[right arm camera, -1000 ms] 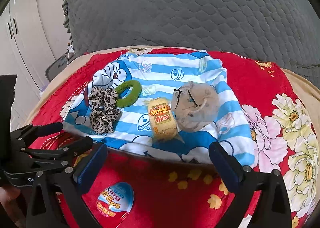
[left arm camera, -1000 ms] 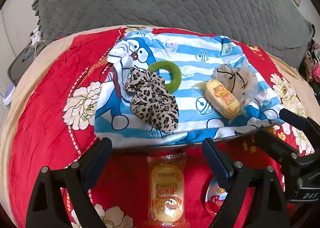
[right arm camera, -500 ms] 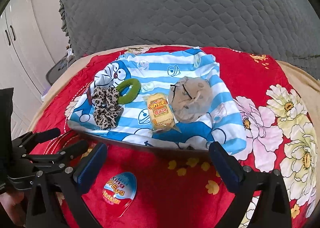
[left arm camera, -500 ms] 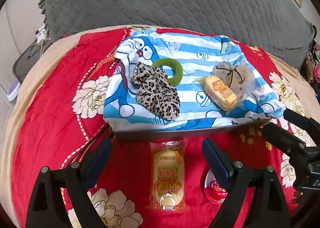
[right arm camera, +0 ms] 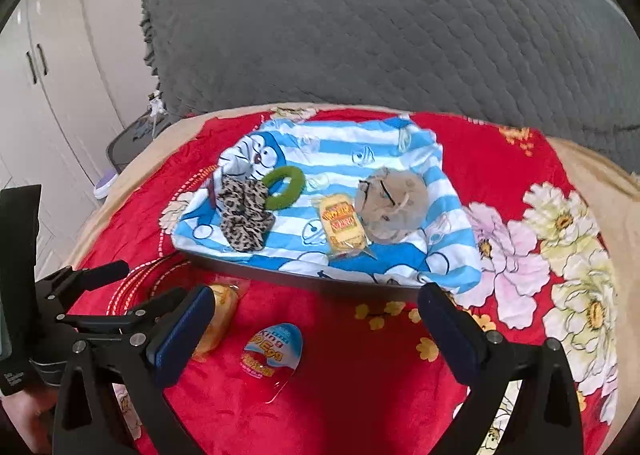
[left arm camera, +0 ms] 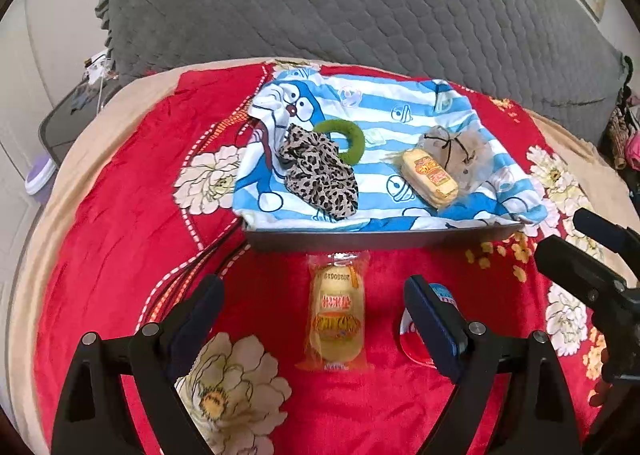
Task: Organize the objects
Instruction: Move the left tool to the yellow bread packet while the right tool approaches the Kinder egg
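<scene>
Leopard scrunchie (left arm camera: 320, 179): 1 | wrapped cakes (left arm camera: 337, 321): 2 | left claw (left arm camera: 314, 313), right claw (right arm camera: 316, 321): spread, empty

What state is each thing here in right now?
left gripper: open, empty.
right gripper: open, empty.
snack cake on blanket: sealed, lying flat.
chocolate egg: wrapped, on blanket.
snack cake on tray: sealed.
drawstring pouch: tied shut.
leopard scrunchie: bunched.

Wrapped cake (left arm camera: 337, 317) & choc egg (right arm camera: 272, 351) flat on red blanket, near tray w/ scrunchies (left arm camera: 320, 171), 2nd cake (left arm camera: 430, 177), pouch (left arm camera: 460, 153).
</scene>
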The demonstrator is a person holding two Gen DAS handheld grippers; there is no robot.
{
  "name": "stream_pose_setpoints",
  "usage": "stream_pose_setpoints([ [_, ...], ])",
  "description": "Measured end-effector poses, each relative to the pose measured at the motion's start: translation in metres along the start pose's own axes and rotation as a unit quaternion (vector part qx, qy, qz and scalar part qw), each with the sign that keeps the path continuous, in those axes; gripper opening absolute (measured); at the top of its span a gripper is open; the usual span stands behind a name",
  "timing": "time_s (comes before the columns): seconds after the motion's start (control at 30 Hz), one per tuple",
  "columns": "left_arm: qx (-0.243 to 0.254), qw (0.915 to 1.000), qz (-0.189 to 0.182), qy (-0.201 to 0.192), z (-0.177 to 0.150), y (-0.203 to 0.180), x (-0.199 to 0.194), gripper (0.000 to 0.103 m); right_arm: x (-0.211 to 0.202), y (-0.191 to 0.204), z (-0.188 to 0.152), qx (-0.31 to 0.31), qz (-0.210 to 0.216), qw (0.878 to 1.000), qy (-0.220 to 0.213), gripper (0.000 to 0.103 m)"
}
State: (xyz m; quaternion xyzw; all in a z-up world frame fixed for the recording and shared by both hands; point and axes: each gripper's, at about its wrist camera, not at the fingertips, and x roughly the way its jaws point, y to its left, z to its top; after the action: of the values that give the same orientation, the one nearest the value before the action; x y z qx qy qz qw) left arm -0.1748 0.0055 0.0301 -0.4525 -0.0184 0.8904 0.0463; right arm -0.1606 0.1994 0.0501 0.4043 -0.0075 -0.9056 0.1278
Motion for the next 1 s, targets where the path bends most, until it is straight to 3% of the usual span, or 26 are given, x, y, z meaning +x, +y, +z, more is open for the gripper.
stream_pose_setpoints([
  [0.5, -0.016, 0.9990, 0.000, -0.043, -0.011, 0.004, -0.072, 0.092, -0.058, 0.012, -0.012, 0.006, 0.014, 0.999, -0.041, 0.102],
  [1.0, -0.026, 0.9979, -0.002, -0.060, -0.037, 0.005, -0.111, 0.092, -0.098, 0.017, -0.034, 0.011, 0.020, 0.998, -0.060, 0.102],
])
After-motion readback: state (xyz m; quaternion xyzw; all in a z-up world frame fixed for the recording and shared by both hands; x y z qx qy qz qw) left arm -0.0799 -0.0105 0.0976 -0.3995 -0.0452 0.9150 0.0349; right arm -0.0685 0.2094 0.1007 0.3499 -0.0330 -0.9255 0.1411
